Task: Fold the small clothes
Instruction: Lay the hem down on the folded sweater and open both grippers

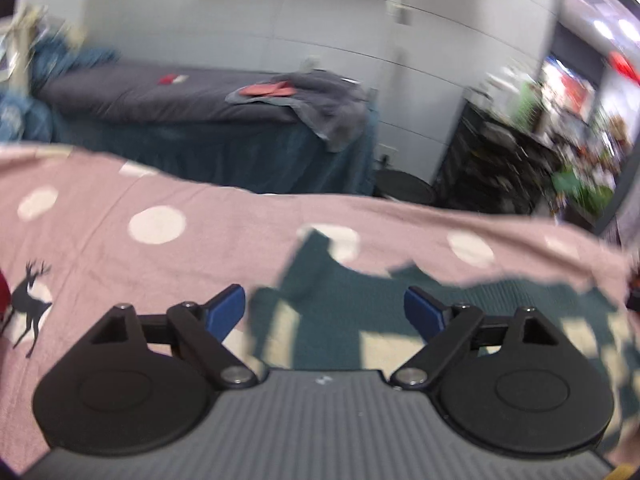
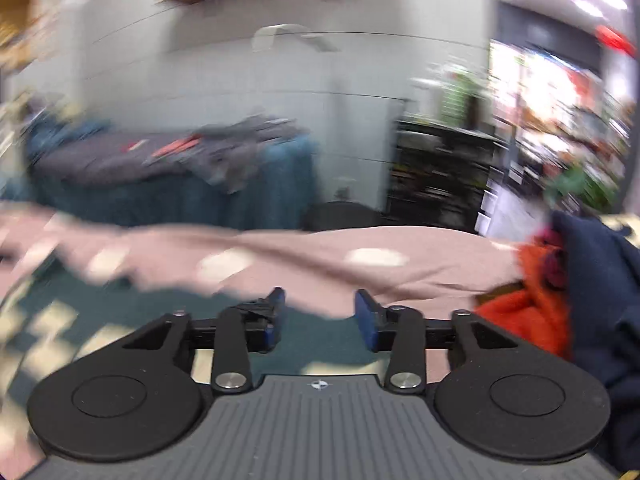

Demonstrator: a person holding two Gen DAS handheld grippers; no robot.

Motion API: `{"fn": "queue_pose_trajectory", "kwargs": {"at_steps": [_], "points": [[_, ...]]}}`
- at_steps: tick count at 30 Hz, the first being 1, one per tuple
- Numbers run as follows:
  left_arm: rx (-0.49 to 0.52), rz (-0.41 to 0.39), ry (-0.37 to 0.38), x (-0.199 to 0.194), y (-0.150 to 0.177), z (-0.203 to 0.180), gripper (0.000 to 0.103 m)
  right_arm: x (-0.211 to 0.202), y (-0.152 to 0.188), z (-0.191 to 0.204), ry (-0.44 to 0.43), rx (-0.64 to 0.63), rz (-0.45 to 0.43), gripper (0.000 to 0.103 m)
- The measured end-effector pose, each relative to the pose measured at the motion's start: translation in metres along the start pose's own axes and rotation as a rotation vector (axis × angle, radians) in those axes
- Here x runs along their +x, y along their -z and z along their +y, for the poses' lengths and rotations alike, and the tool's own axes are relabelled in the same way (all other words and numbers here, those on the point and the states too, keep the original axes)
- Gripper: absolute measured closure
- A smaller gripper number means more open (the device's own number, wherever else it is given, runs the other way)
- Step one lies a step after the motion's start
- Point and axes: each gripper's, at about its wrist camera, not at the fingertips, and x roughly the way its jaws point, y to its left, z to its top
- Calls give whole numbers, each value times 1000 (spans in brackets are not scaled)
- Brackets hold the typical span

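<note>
Garment [image 1: 240, 216], pink, white-dotted, spread on checked cloth [image 1: 328, 320] ahead; likely soft, light, limp; pinch at near hem. Left gripper [image 1: 324, 312] wide, empty; right gripper [image 2: 320, 316] part-open, empty

The left gripper [image 1: 324, 312] hangs with blue fingers [image 1: 226, 310] spread wide, nothing between them, above a teal-and-cream checked cloth [image 1: 320, 320]. A pink dotted garment [image 1: 200, 240] with a deer print lies from nine to three o'clock.
</note>
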Motion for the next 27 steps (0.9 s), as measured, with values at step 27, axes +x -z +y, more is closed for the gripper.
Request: {"fn": "queue_pose_trajectory", "kwargs": {"at_steps": [27], "points": [[279,-45,102,-64,71,-78,8,-47,58,-30,140,215,93,45]]}}
